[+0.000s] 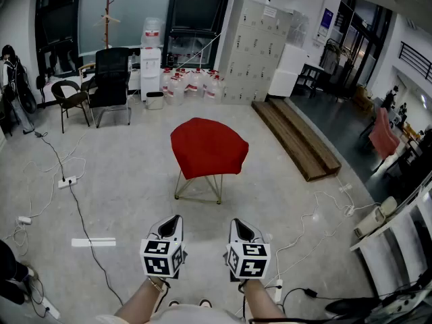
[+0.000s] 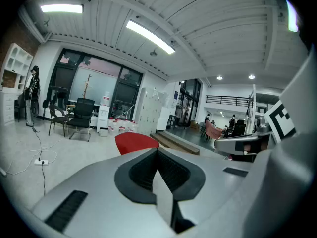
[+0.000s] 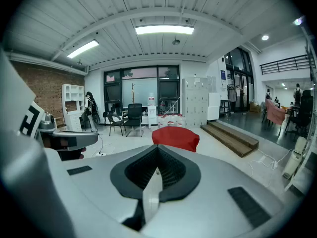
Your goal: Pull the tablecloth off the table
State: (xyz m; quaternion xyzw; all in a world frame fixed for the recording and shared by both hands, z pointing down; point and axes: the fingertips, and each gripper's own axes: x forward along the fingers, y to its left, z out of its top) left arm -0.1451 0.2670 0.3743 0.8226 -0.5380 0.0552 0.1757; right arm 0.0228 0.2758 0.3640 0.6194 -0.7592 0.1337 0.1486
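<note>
**Head view: red tablecloth [image 1: 208, 147] draped on a small desk, both tools shut and well short of it**

The red tablecloth covers the whole top of a small desk standing alone on the pale floor [image 1: 121, 181]. It hangs past the rim in soft, uneven lobes. Below it only the thin gold wire legs [image 1: 199, 186] of the desk show. Nothing can be seen resting on the cloth.

The left tool [image 1: 173, 219] and right tool [image 1: 238, 224] sit low in the frame, side by side and pointing towards the desk, but well apart from it. In the left gripper view and the right gripper view each pair of jaws is pressed together with nothing between them, and the cloth is in the distance beyond the tips.

Judging by the drape, the cloth looks thin, limp and light. It should bunch and slide rather than hold a shape, and breakage seems unlikely.

The near hanging edge looks the best place to pinch, since the fabric falls free of the top there and the jaws can close on a fold. With one tool on each side of that edge, the pull would be even.

The desk looks light on those slim legs. A low, steady drag towards the person may suit better than a jerk, which could tip the desk or drag it along. Cables [image 1: 61, 174] lie on the floor to the left, clear of the desk.
</note>
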